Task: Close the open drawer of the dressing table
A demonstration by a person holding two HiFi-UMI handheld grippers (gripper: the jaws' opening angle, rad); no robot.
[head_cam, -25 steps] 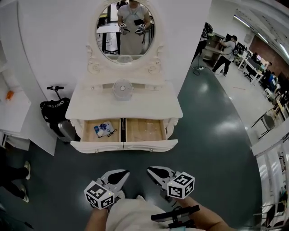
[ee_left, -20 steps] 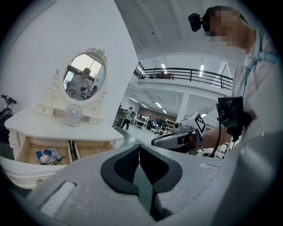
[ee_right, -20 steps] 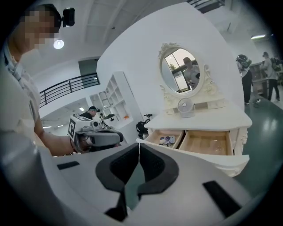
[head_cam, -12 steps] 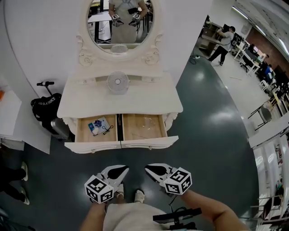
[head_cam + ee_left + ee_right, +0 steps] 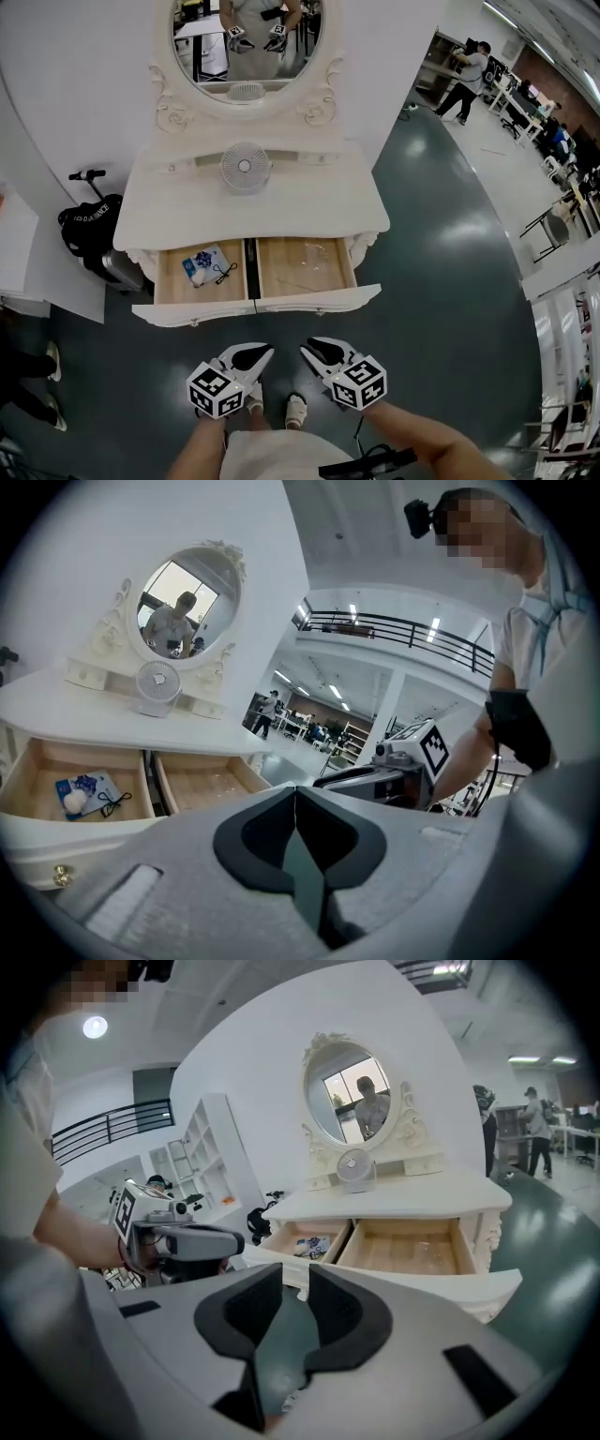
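The two drawers of the dressing table (image 5: 253, 211) are seen pulled out side by side below its top. In the left drawer (image 5: 173, 286) a blue packet (image 5: 200, 266) and a black cord (image 5: 225, 273) are laid on the wood; the right drawer (image 5: 309, 272) is shown as bare wood. Their white fronts are turned toward the grippers, and neither front is touched.

In front of them, over the dark floor (image 5: 441, 309), the two grippers are held side by side, apart from the drawers. The left gripper (image 5: 255, 355) is closed, pad pressed to pad, with nothing caught between. The right gripper (image 5: 317, 351) is parted a little, its jaws having just been opening, and nothing is held there.

On the tabletop a small white fan (image 5: 246, 167) is stood below the oval mirror (image 5: 246, 42). A black bag (image 5: 89, 230) is set beside the table, at the left of the head view.
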